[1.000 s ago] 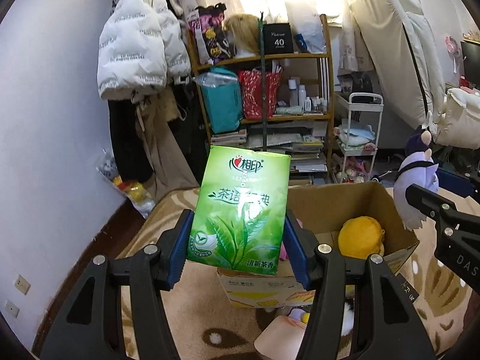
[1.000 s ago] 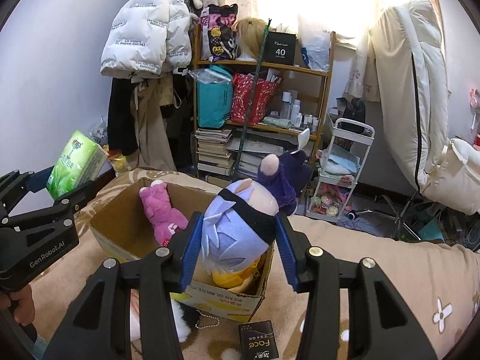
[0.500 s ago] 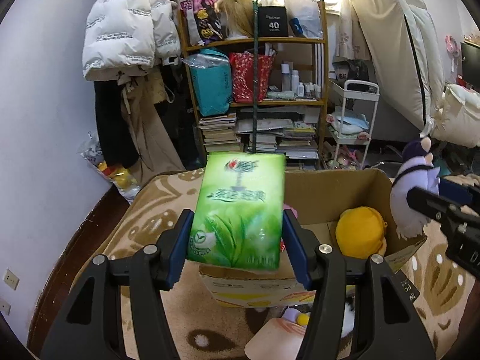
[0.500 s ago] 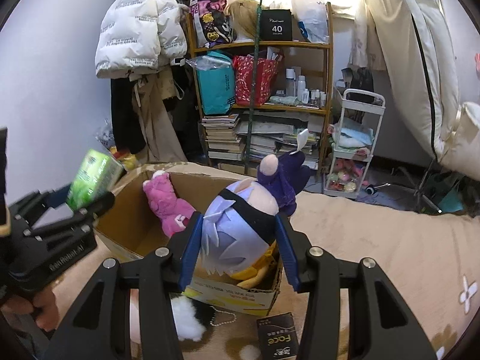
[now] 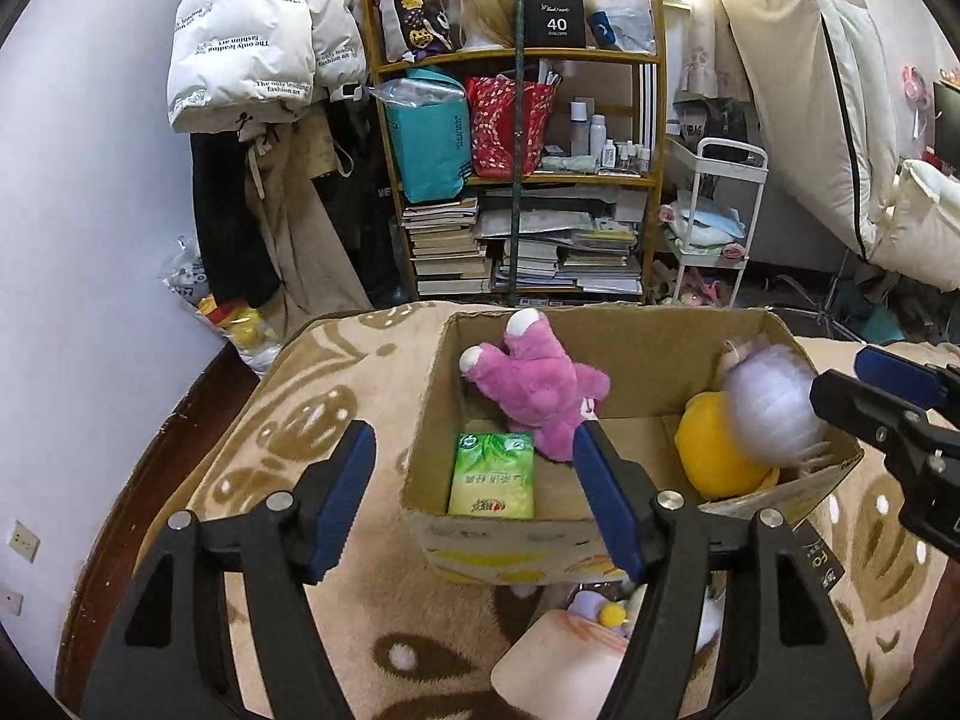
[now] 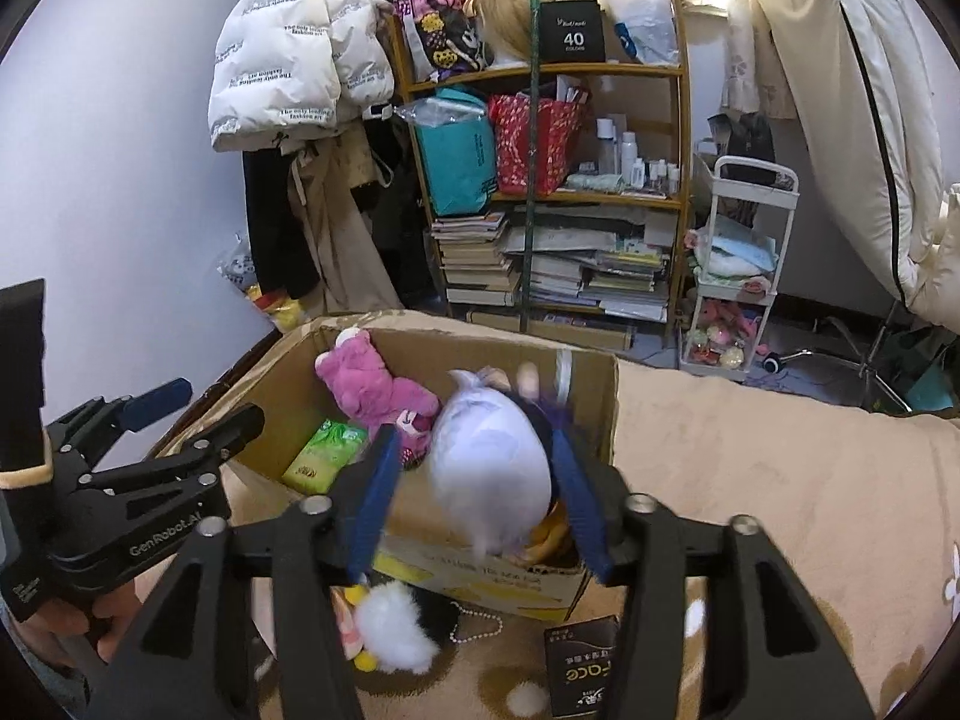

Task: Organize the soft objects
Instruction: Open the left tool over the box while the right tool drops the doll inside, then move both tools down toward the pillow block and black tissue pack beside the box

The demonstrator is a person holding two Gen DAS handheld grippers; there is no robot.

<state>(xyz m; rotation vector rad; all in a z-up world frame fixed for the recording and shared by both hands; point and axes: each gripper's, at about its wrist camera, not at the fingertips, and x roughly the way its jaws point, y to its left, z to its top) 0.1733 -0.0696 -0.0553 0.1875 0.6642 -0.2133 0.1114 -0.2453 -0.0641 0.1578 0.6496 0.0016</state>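
Left claw (image 5: pixel 474 480): jaws spread wide, holding nothing; it hangs over the near wall of the cardboard box (image 5: pixel 510 534).
Right claw (image 6: pixel 474 480): jaws apart; the pale purple doll (image 6: pixel 489 462) sits blurred between the pads, and contact cannot be confirmed. Judged to be mid-release.
Items at 6 o'clock, right view: a white fluffy toy (image 6: pixel 393 630), a bead chain and a small black box (image 6: pixel 579 669) lie on the patterned blanket (image 5: pixel 288 420), just outside the box front.
Tissue pack (image 5: pixel 492 477): green, lying flat on the box floor against the near wall, at 12 o'clock from the left claw.
Pink plush (image 5: pixel 534 384): beyond the pack, leaning into the far left corner of the box.
Yellow plush (image 5: pixel 714 456): right side of the box, at 2 o'clock in the left view, touching the doll.
Step in hand: deposit the doll in the box.
Procedure: keep the right claw spread and lift it straight up, so the pads do not drag the doll back over the rim; let the doll settle on the yellow plush.
Next candidates: the loose soft toys at the box front.
Background: bookshelf (image 5: pixel 522 180) and white jacket (image 5: pixel 252 36) against the wall, at 12 o'clock.
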